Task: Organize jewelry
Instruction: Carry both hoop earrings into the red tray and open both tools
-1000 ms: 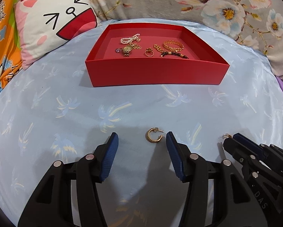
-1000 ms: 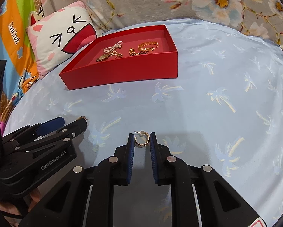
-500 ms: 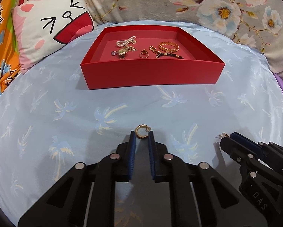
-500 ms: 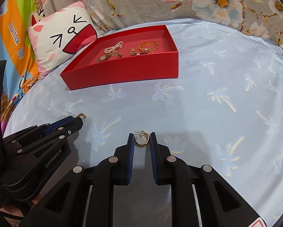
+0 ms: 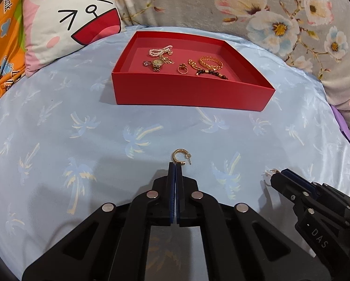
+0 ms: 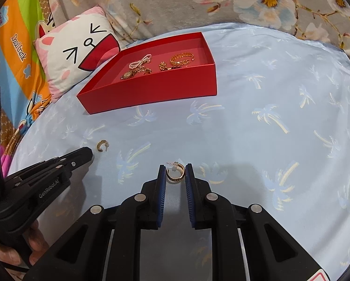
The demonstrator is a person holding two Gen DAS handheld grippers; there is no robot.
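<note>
on the blue palm-print sheet, a red tray holds jewelry. the left gripper, jaws pressed together, pinches one gold hoop earring; the right gripper clasps another hoop earring.

1. A small gold hoop earring with a thin post sits at the tips of my left gripper, just above the blue bed sheet. Its open side points right.
2. A second gold hoop earring stands between the two blue pads of my right gripper. Its post points left.
3. A red, flat, open cardboard box lies farther back on the sheet.
4. Inside the box lie a pink-white pearl string, a gold watch, a gold ring, a gold chain bangle and a dark bead bracelet.
</note>
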